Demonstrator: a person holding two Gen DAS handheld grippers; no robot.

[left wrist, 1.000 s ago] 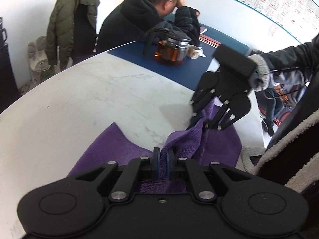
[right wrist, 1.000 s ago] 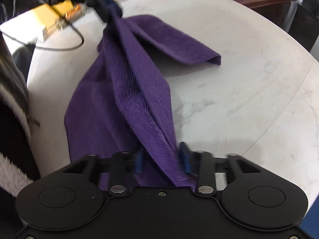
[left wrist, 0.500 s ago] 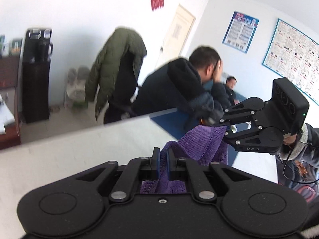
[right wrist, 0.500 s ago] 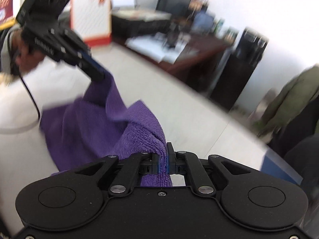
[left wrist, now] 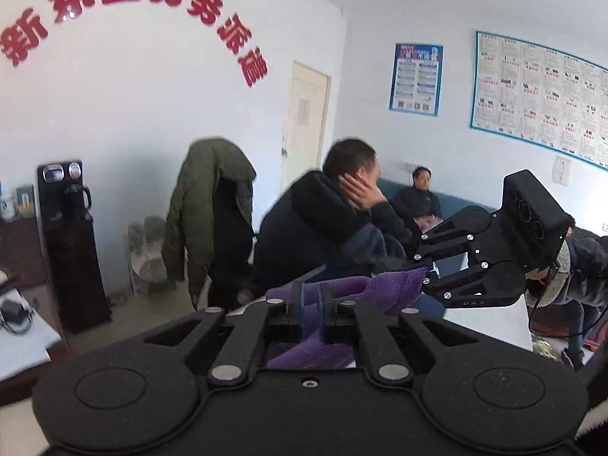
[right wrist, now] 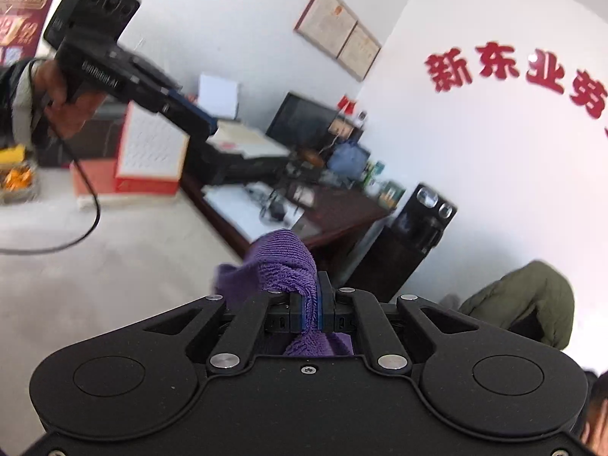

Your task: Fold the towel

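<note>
White office walls are carrying red cut-out characters (left wrist: 133, 11), a blue poster (left wrist: 416, 74) and a long blue-framed chart (left wrist: 539, 91) beside a pale door (left wrist: 306, 121). At far left a black water dispenser (left wrist: 70, 243) is standing against the wall, and near it an olive-green coat (left wrist: 211, 212) is hanging over a chair. A person in a dark hooded jacket (left wrist: 323, 228) is sitting with one hand raised to the head, while another person (left wrist: 420, 197) is sitting on a blue sofa at the far wall. Only a pale strip of the table (left wrist: 490, 323) is showing at right, below the raised tools.

In the right wrist view, framed certificates (right wrist: 338, 34) are hanging on the wall above a cluttered dark wooden desk (right wrist: 326, 205) bearing a monitor (right wrist: 304, 119), and a red-and-white carton (right wrist: 150, 155) is standing on the grey floor at left.

Both tools are being held up in the air. The left gripper (left wrist: 309, 304) is pinching the purple towel (left wrist: 383, 288) between its closed fingers, and the right gripper (left wrist: 427, 271), in a hand at far right, is clamping another part of the same cloth. From the right wrist, the cloth is bunching up over the closed fingers (right wrist: 306, 306). The towel is stretching between the two tools, off the table.
</note>
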